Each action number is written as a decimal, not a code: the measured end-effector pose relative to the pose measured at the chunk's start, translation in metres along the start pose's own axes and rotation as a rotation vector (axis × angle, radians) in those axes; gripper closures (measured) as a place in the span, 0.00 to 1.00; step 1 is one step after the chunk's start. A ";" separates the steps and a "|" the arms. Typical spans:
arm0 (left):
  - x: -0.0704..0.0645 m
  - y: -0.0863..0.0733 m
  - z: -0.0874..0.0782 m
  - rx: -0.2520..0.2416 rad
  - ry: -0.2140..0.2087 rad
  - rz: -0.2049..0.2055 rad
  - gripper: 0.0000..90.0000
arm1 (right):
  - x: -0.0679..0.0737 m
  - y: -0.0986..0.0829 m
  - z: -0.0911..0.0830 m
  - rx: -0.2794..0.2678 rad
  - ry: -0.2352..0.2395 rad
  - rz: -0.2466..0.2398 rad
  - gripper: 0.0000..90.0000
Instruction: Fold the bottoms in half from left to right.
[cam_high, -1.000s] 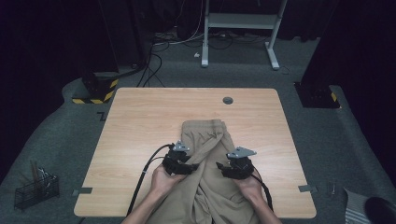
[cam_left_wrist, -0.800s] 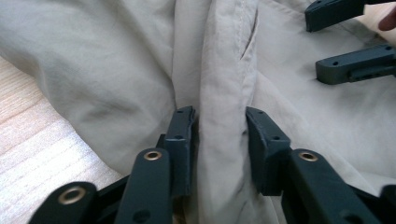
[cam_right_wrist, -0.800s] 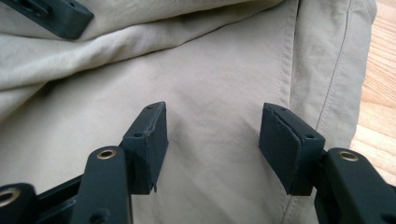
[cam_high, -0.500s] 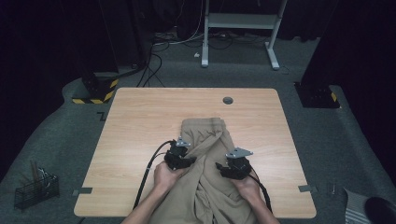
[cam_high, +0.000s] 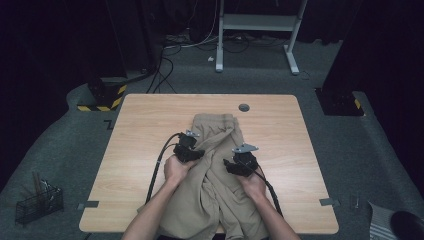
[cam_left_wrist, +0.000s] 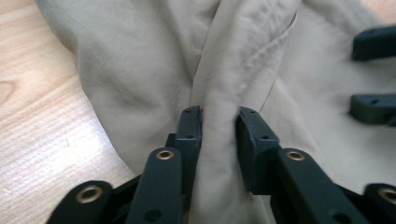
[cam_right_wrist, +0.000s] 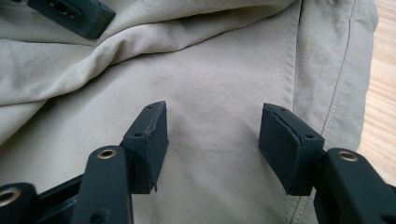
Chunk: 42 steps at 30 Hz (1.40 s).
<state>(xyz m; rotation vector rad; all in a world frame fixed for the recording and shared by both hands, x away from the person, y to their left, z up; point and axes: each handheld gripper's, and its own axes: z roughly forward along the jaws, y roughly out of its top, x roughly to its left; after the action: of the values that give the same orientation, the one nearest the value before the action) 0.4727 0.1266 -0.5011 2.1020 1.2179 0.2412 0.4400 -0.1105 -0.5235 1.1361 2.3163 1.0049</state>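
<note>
At the left of the high view's lower middle, the left gripper (cam_high: 192, 153) sits on the tan trousers (cam_high: 215, 150), which lie down the centre of the wooden table (cam_high: 140, 125) from mid-frame to the bottom edge, where they spill over the near rim. In the left gripper view its jaws stand nearly together, pinching a raised ridge of the cloth (cam_left_wrist: 219, 93) that runs up the centre of that frame, with bare tabletop at the left. Further right in the high view, the right gripper (cam_high: 235, 167) rests over the garment's right half; in the right gripper view its jaws stand wide apart above flat fabric (cam_right_wrist: 215, 93), holding nothing, with a stitched seam (cam_right_wrist: 343, 70) running down the right of the frame. The likely trouble is that the pinched fold is thin and slippery-looking: a pull could slide it out of the left jaws, or drag the whole garment sideways because the other side is unheld. The right jaws, if closed on flat cloth, might catch nothing or several layers at once. The trouser legs are cut off at the bottom of the high view, the forearms cover part of the cloth, and how many layers lie in the pinch cannot be told
</note>
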 end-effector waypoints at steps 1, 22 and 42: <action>-0.002 0.000 -0.009 -0.025 0.002 0.006 0.74 | 0.000 0.001 -0.001 0.005 -0.017 -0.014 0.48; -0.020 0.002 -0.049 -0.078 -0.068 0.095 0.97 | 0.008 -0.030 -0.034 0.005 0.054 -0.057 0.48; -0.080 0.024 -0.014 -0.078 -0.142 0.160 0.65 | 0.009 -0.029 -0.033 0.007 0.046 -0.054 0.47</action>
<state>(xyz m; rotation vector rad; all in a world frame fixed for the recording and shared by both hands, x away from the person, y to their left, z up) 0.4391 0.0593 -0.4621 2.1122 0.9449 0.2038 0.4000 -0.1298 -0.5228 1.0575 2.3750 1.0143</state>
